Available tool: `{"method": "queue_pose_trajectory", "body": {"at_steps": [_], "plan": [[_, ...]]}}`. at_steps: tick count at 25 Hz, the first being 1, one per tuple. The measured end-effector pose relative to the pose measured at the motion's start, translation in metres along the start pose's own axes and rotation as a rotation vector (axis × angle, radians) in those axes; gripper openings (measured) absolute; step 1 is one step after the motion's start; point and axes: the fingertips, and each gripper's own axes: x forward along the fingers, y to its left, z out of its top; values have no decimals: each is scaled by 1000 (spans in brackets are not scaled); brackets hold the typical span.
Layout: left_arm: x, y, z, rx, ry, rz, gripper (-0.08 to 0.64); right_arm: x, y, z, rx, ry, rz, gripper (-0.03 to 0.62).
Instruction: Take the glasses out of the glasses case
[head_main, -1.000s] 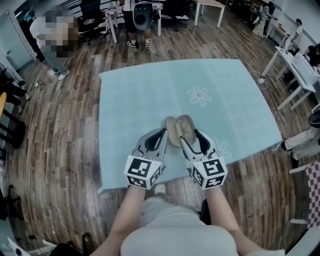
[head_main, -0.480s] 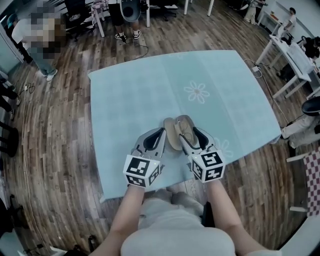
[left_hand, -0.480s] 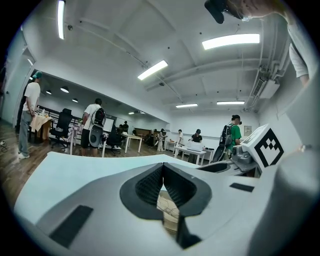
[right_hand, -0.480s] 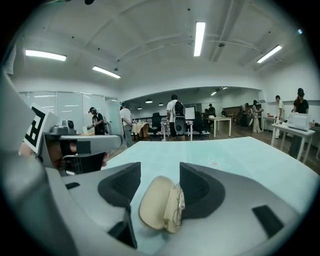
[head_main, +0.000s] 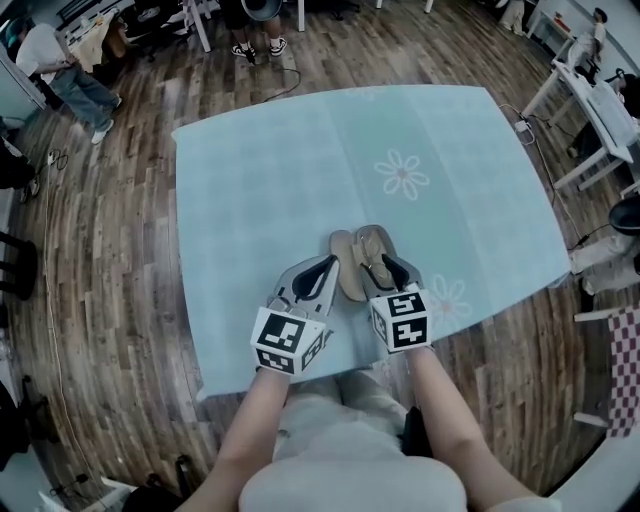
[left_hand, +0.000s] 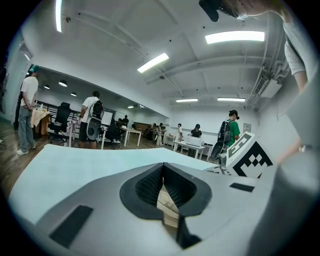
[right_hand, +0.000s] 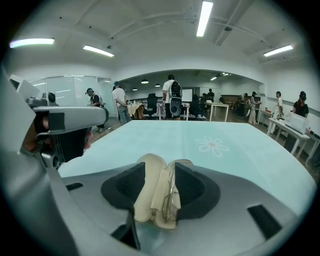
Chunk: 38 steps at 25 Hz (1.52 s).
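A beige glasses case (head_main: 345, 268) lies open on the light blue tablecloth (head_main: 260, 180), near its front edge. Thin wire glasses (right_hand: 169, 200) rest in the right half of the case (right_hand: 149, 192). My right gripper (head_main: 385, 268) reaches over the case from the near side. Its jaws (right_hand: 160, 172) straddle both halves and are closing, with a little room still showing beside the pads. My left gripper (head_main: 329, 263) is at the case's left half. Its jaws (left_hand: 163, 167) all but meet, and a strip of the beige case (left_hand: 167, 205) shows between them.
The cloth carries a white flower print (head_main: 401, 174) beyond the case and another at the front right. The table's front edge (head_main: 300, 372) is just under my wrists. White desks (head_main: 600, 110) stand to the right, and people stand far off on the wooden floor.
My right gripper has tipped down and moved in over the open case. The left gripper has dropped slightly at the case's left side. The case itself has stayed put.
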Motion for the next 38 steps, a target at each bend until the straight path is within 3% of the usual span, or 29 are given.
{"method": "queue_pose_trajectory", "body": {"at_steps": [8,19,31,33,38], "plan": [[12,11,-6,-16,28,24,9,29,-8,-24,6,126,6,134],[21,23,-26,-50,70,48,9,55,-18,-51,-23,250,2,129],[30,31,-23,-66,66,67,9,61,-27,-56,104,306,25,121],[31,32,-23,-65,67,72,9,62,-34,-58,111,315,-3,49],[33,32,-23,-64,65,83,9,66,-30,-65,76,365,20,61]]}}
